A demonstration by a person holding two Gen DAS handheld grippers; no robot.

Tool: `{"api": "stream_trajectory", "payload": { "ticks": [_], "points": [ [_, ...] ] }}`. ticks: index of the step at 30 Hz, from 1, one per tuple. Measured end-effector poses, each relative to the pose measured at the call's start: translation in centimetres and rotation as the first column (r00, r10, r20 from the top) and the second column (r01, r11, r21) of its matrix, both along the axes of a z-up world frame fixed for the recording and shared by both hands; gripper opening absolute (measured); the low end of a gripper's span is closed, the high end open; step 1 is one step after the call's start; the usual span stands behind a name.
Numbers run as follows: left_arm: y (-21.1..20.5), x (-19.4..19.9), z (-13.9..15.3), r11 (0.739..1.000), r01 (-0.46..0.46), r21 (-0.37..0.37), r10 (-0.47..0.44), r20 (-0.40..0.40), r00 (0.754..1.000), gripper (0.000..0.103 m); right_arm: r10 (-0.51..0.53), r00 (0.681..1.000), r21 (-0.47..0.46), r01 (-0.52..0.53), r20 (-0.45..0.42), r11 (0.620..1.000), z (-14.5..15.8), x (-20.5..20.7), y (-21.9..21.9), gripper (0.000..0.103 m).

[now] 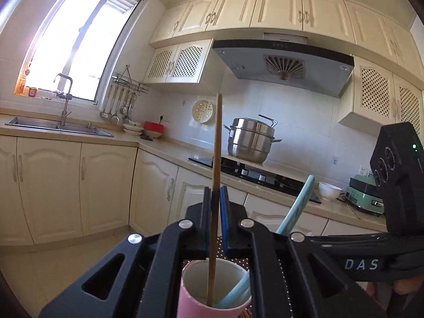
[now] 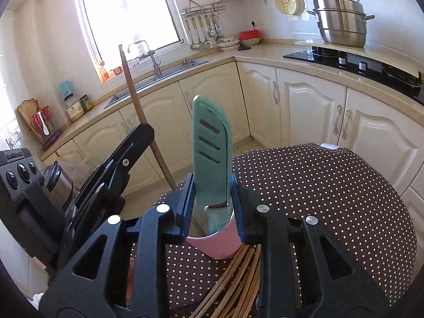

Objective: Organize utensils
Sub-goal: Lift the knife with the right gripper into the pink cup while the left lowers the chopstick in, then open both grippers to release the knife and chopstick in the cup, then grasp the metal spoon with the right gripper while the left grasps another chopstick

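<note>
A pink cup (image 1: pixel 212 288) with a white inside stands on a round table with a brown polka-dot cloth (image 2: pixel 331 198). My left gripper (image 1: pixel 216 196) is shut on a wooden chopstick (image 1: pixel 216 159) that stands upright with its lower end inside the cup. My right gripper (image 2: pixel 212 193) is shut on a teal sheathed knife (image 2: pixel 210 143) that stands in the same cup (image 2: pixel 214 243). The knife shows in the left wrist view (image 1: pixel 296 206), leaning right. The chopstick (image 2: pixel 140 111) and the left gripper (image 2: pixel 148 132) show at the left of the right wrist view.
Several more wooden chopsticks (image 2: pixel 233 286) lie on the cloth in front of the cup. Behind are the counter with a sink (image 1: pixel 58 126), a steel steamer pot (image 1: pixel 250 140) on the hob, a white bowl (image 1: pixel 328 189) and a green appliance (image 1: pixel 365 196).
</note>
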State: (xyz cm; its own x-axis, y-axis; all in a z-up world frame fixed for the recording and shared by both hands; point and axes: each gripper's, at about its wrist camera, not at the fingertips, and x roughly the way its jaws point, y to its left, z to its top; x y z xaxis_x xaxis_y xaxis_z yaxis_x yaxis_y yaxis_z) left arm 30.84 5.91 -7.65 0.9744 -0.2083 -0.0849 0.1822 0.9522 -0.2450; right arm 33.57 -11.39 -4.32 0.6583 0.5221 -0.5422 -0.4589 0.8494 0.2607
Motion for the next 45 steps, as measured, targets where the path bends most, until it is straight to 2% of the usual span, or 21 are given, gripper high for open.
{"api": "stream_trajectory", "payload": {
  "ticks": [1, 2, 5, 10, 17, 20, 24, 27, 29, 35, 38, 41, 44, 45],
  "points": [
    [0.0, -0.3, 0.0, 1.000, 0.006, 0.007, -0.006, -0.009, 1.000, 0.008, -0.005, 1.000, 0.000, 0.004, 0.002, 1.000, 0.0, -0.1, 0.0, 0.027],
    [0.1, -0.4, -0.1, 1.000, 0.012, 0.013, -0.012, -0.024, 1.000, 0.014, -0.012, 1.000, 0.002, 0.012, 0.003, 1.000, -0.1, -0.2, 0.0, 0.027],
    [0.5, -0.9, -0.2, 1.000, 0.020, 0.004, -0.020, -0.064, 0.998, 0.038, -0.029, 1.000, 0.003, 0.029, -0.004, 1.000, -0.2, -0.4, 0.0, 0.027],
    [1.2, -2.1, 0.0, 1.000, 0.023, 0.007, -0.022, -0.101, 0.995, 0.051, -0.044, 0.999, -0.006, 0.044, -0.005, 0.999, -0.5, -0.9, 0.4, 0.027],
    [1.7, -3.4, 0.5, 0.999, -0.006, 0.039, 0.012, -0.148, 0.989, 0.062, -0.076, 0.997, -0.020, 0.076, 0.017, 0.997, -0.3, -1.9, 0.6, 0.029],
    [2.1, -4.0, 0.6, 0.999, -0.016, 0.045, 0.023, -0.170, 0.985, 0.064, -0.097, 0.995, -0.028, 0.098, 0.033, 0.995, 0.0, -2.5, 0.6, 0.050],
    [2.5, -4.8, 0.7, 0.999, -0.012, 0.043, 0.021, -0.199, 0.980, 0.066, -0.112, 0.992, -0.055, 0.116, 0.062, 0.992, 0.5, -3.7, 0.5, 0.050],
    [2.4, -5.1, 0.5, 0.999, 0.015, 0.050, -0.001, -0.255, 0.967, 0.066, -0.125, 0.989, -0.071, 0.131, 0.083, 0.989, 0.9, -4.7, 0.0, 0.050],
    [2.1, -5.1, 0.1, 0.997, 0.047, 0.056, -0.027, -0.311, 0.950, 0.066, -0.137, 0.985, -0.085, 0.146, 0.100, 0.986, 1.2, -5.6, -0.5, 0.050],
    [0.4, -4.7, -2.4, 0.985, 0.166, 0.056, -0.116, -0.498, 0.859, 0.066, -0.163, 0.978, -0.141, 0.182, 0.133, 0.973, 0.7, -8.6, -2.4, 0.052],
    [-0.9, -4.2, -4.4, 0.975, 0.216, 0.048, -0.148, -0.583, 0.799, 0.065, -0.171, 0.979, -0.165, 0.188, 0.108, 0.968, -0.7, -9.4, -3.5, 0.052],
    [-1.7, -3.4, -6.6, 0.971, 0.240, 0.022, -0.165, -0.666, 0.728, 0.064, -0.180, 0.982, -0.177, 0.187, 0.056, 0.966, -2.7, -9.7, -4.7, 0.052],
    [-2.4, -2.5, -8.8, 0.962, 0.271, -0.037, -0.211, -0.730, 0.651, 0.048, -0.180, 0.984, -0.178, 0.174, -0.013, 0.968, -4.8, -9.7, -5.9, 0.052],
    [-2.5, -2.2, -9.4, 0.960, 0.274, -0.053, -0.219, -0.749, 0.626, 0.045, -0.176, 0.984, -0.179, 0.167, -0.032, 0.969, -5.4, -9.7, -6.1, 0.052]
  ]
}}
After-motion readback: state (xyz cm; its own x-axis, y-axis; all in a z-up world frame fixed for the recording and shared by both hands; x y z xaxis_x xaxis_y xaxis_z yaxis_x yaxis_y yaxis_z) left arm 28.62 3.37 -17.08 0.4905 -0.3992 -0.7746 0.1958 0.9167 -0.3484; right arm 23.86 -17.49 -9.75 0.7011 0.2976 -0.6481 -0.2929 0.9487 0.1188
